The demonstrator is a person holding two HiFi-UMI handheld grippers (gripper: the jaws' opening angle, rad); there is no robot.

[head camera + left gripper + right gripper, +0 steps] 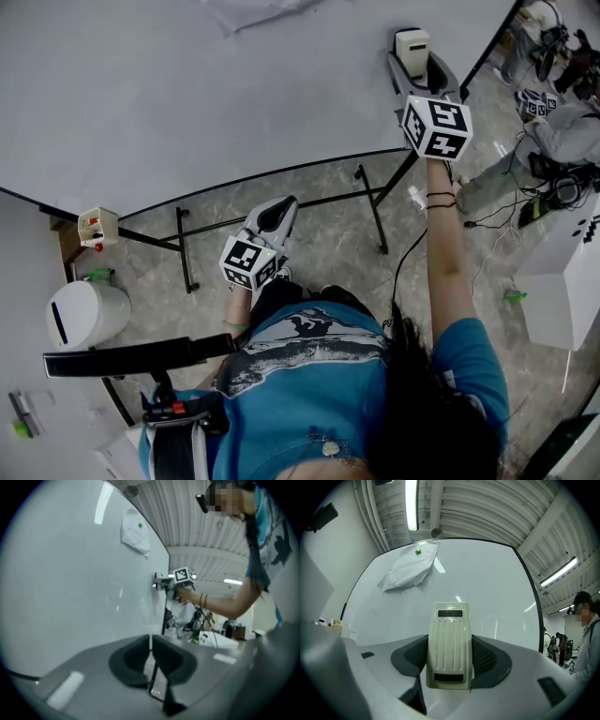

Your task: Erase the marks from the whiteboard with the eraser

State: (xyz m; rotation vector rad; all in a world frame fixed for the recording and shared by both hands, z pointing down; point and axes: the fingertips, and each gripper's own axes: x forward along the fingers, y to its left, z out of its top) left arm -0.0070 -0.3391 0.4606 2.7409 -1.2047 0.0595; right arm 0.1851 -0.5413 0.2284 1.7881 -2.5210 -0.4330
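Clamped lengthwise between the dark padded jaws of the right gripper [450,657]: a cream ribbed plastic eraser [449,630], nose pointing ahead at the large white whiteboard [487,588]. In the head view, carried at the end of an outstretched arm, close to the board's black right-hand edge. Touching the surface or just off it: impossible to tell. Little room to the right of this gripper before that edge. Wide bare board to its left and ahead.

Lower and nearer the body, the left gripper [151,645], its dark pads pressed together with nothing between them. Held apart from the board, below its bottom frame in the head view, with the white surface rising to the left of the jaws. Free space all around it.

Farther off, up and to the left of the right gripper, a crumpled white sheet [410,569] pinned under a small green magnet [418,551] near the board's top rim. Far to the left of that gripper, at the board's opposite edge, a small cream box with red spots [335,626]. Below the bottom frame, the black metal stand legs [183,248] on a grey marbled floor [319,234], just ahead of the left gripper.
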